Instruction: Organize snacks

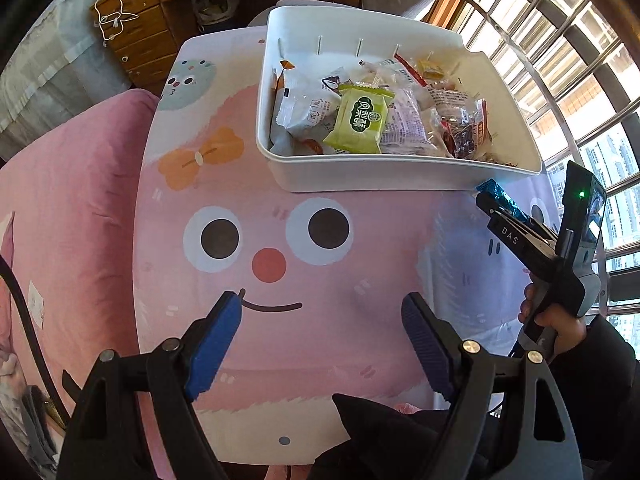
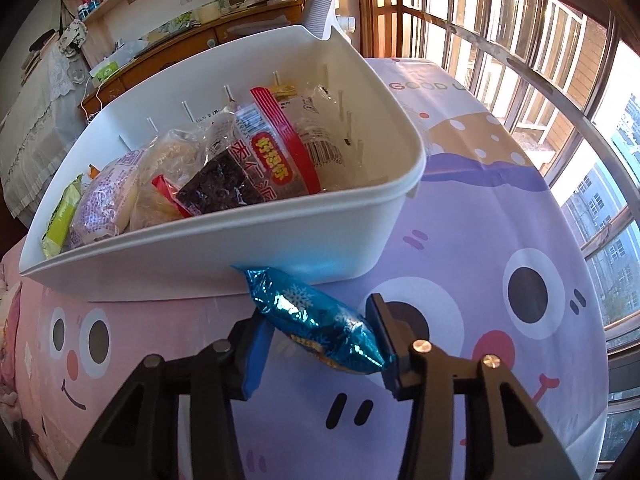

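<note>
Right tongs (image 2: 322,336) clamped around a blue foil snack (image 2: 316,316), just below the white bin (image 2: 280,240).

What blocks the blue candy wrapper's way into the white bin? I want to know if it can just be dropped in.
Only the white bin's near wall stands between; the blue candy wrapper, pinched in the right gripper, sits low beside it, below the rim. Above the rim nothing visible blocks, though snacks already fill the bin.
</note>
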Tool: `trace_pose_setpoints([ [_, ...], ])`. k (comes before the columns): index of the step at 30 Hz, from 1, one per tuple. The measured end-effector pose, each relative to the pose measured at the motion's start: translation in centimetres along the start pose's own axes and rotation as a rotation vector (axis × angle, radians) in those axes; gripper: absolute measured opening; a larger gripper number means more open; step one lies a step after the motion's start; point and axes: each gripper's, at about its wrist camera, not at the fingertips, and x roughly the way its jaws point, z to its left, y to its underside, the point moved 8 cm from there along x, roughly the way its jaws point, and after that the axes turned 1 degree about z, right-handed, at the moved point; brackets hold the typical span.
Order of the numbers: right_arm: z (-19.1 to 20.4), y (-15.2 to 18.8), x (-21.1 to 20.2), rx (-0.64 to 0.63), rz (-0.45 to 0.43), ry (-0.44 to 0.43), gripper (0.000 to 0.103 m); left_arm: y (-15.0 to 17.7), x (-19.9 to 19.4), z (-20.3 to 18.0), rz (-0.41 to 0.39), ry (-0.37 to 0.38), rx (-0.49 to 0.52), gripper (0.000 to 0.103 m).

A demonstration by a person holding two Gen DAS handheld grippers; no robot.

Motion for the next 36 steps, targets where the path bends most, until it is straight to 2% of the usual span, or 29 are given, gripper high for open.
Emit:
trace_pose_setpoints([
  [5, -0.3, 0.0, -1.9, -0.016, -0.007, 0.005, 0.041, -0.6, 0.1, -1.4, -0.004, 0.043, 0.025, 0.081],
  [13, -0.7, -0.2, -6.6, -0.003, -0.022, 0.021, 0.041, -1.1, -0.1, -3.5, -0.020, 0.118, 0.102, 0.081],
  [22, 0.6, -5.5, -12.1, -0.033, -0.094, 0.018, 0.041, -1.4, -1.5, -5.1, -0.053, 0.190, 0.187, 0.081],
  [29, 4.0, -10.1, -14.2, -0.123, -0.158, 0.011, 0.043, -1.4, -2.3, -4.2, -0.085, 0.220, 0.141, 0.081],
  [31, 4.6, -10.9, -14.2, -0.130, -0.163, 0.014, 0.051, -1.4, -2.8, -3.9, -0.107, 0.205, 0.127, 0.081],
  [32, 4.9, -11.2, -14.3, -0.128, -0.165, 0.006, 0.060, -1.4, -3.1, -3.6, -0.122, 0.192, 0.119, 0.081],
  [36, 5.6, -11.5, -14.9, -0.131, -0.171, -0.038, 0.073, -0.9, -4.2, -2.8, -0.166, 0.133, 0.076, 0.081],
])
